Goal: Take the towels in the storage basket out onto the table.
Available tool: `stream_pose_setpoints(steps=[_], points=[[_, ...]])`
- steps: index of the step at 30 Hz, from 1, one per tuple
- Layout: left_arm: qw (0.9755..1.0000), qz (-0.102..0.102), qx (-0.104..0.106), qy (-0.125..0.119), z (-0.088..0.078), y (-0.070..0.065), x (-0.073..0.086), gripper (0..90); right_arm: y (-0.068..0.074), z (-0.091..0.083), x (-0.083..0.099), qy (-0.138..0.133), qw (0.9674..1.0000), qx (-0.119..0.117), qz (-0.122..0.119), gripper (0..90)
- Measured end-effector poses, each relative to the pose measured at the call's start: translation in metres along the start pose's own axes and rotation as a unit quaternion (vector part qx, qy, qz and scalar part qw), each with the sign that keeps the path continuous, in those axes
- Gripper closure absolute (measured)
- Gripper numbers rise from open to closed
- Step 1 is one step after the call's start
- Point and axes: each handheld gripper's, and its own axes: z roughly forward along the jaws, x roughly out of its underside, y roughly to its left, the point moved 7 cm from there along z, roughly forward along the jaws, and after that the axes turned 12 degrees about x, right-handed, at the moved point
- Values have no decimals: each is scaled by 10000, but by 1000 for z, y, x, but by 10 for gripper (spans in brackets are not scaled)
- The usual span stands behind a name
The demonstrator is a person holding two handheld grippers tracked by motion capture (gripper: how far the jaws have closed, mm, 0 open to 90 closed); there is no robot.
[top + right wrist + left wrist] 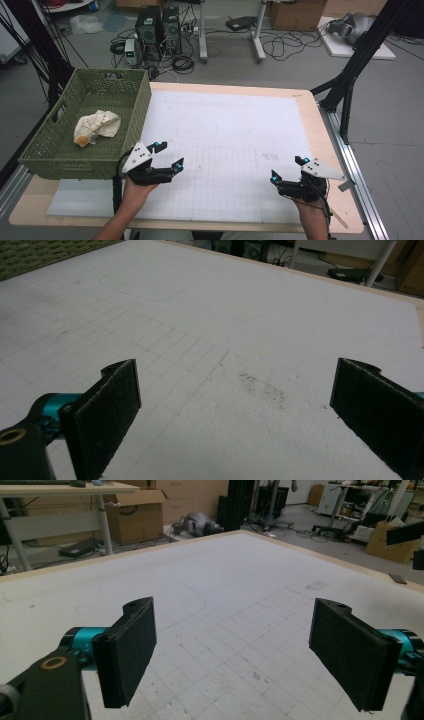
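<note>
The left hand-held gripper rests at the near-left part of the counter, just beside the front right corner of the green wicker basket; its jaws stand spread wide, nothing between them, and the left gripper view confirms bare gridded white mat between the pads. The right hand-held gripper sits near the near-right corner of the counter, jaws likewise wide apart and holding nothing; the right gripper view shows the same mat with a faint brown smudge ahead of them. Both grippers are well apart from each other. The item nearest the work is a crumpled cream cloth bundle with an orange patch, lying inside the basket toward its left-centre. Judgement: both hands appear parked at rest, the cloth lying in the basket. To do this step well, keep the jaws fully parted, clear of the basket wall, low and steady over the mat, and avoid snagging the trailing cables.
</note>
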Motion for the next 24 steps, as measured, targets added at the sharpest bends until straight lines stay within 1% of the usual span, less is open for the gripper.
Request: stream_pose_setpoints(steps=[2, 3, 4, 5, 10, 13, 14, 15, 16, 17, 18, 21, 22, 23, 24], points=[[10000, 26, 30, -32, -2, -1, -3, 198, 1, -1, 0, 2, 10000, 3, -14, 52], [9999, 7, 165, -36, -3, -2, -5, 203, 1, -1, -1, 11, 10000, -14, 13, 52], [9999, 7, 165, -36, -3, -2, -5, 207, 1, -1, -1, 11, 10000, -14, 13, 52], [9997, -13, 237, -46, -3, -3, -6, 207, 1, 0, -1, 8, 10000, -15, -10, 52], [9996, -22, 284, -22, -4, -3, -10, 206, 4, 0, -2, -27, 10000, -74, -15, 52], [9996, 6, 268, -121, -8, -2, -23, 205, 6, -1, -2, -33, 9999, -95, -41, 52], [9996, 5, 260, -146, -12, 0, -30, 201, 6, -1, -1, -35, 9999, -90, -57, 52], [9996, 5, 260, -146, -12, 0, -30, 199, 6, -1, -1, -24, 9999, -87, -67, 52], [9995, -9, 250, -189, -14, 2, -34, 199, 6, -1, -1, -24, 9999, -87, -67, 52], [9994, -40, 216, -257, -20, 6, -41, 195, 5, -2, 0, -12, 10000, -79, -58, 52], [9994, -40, 216, -257, -20, 6, -41, 192, 5, -2, 0, -12, 10000, -79, -58, 52], [9994, -27, 142, -322, -27, 14, -51, 185, 4, -3, -1, -44, 10000, -67, -49, 52], [9991, -87, 175, -368, -30, 17, -55, 185, 4, -3, -1, -44, 10000, -67, -49, 52], [9988, -150, 201, -412, -33, 21, -58, 182, 4, -2, -1, -55, 9999, -88, 16, 52], [9988, -169, 198, -422, -36, 23, -61, 182, 4, -2, -1, -55, 9999, -88, 16, 52]])
